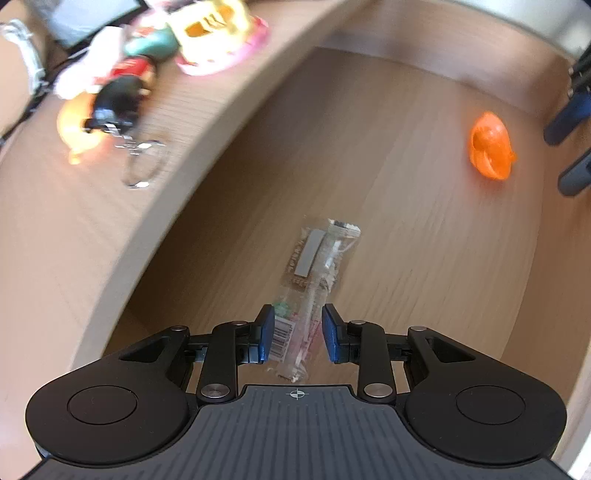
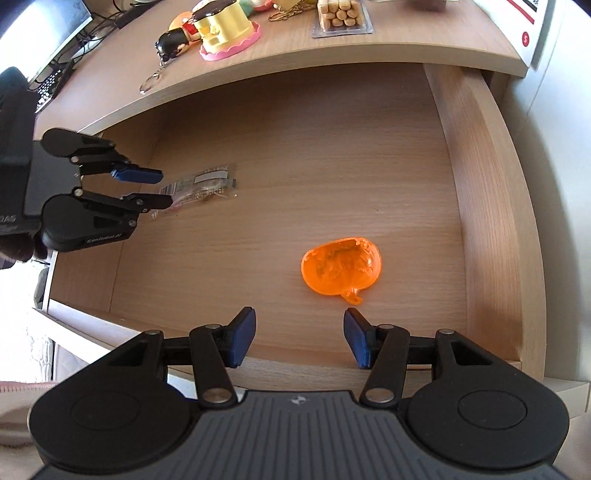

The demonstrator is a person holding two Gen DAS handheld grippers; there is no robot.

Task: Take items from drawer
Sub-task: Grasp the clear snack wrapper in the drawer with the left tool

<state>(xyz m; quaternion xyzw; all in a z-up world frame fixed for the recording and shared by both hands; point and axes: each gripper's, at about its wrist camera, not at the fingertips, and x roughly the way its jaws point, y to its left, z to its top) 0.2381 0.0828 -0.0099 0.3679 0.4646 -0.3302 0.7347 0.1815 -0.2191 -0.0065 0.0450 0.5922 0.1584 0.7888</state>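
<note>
The wooden drawer (image 2: 480,192) stands pulled out below the desk top. On its floor lies a clear plastic packet (image 1: 314,266) with a barcode end. My left gripper (image 1: 298,332) is open, its blue pads on either side of the packet's near end with a small gap each side. The right wrist view shows that gripper (image 2: 162,186) from the side, straddling the packet (image 2: 207,184). An orange translucent plastic shell (image 2: 341,267) rests on the floor further right. My right gripper (image 2: 300,341) is open and empty, just short of the shell. The shell (image 1: 491,146) also shows in the left wrist view.
The desk top (image 2: 406,44) above the drawer carries a yellow and pink toy (image 2: 227,33), a doll keychain (image 2: 173,46) with a key ring (image 2: 149,83), and a tray of biscuits (image 2: 341,16). A monitor (image 2: 55,37) stands far left. The drawer's right wall (image 1: 554,277) is close.
</note>
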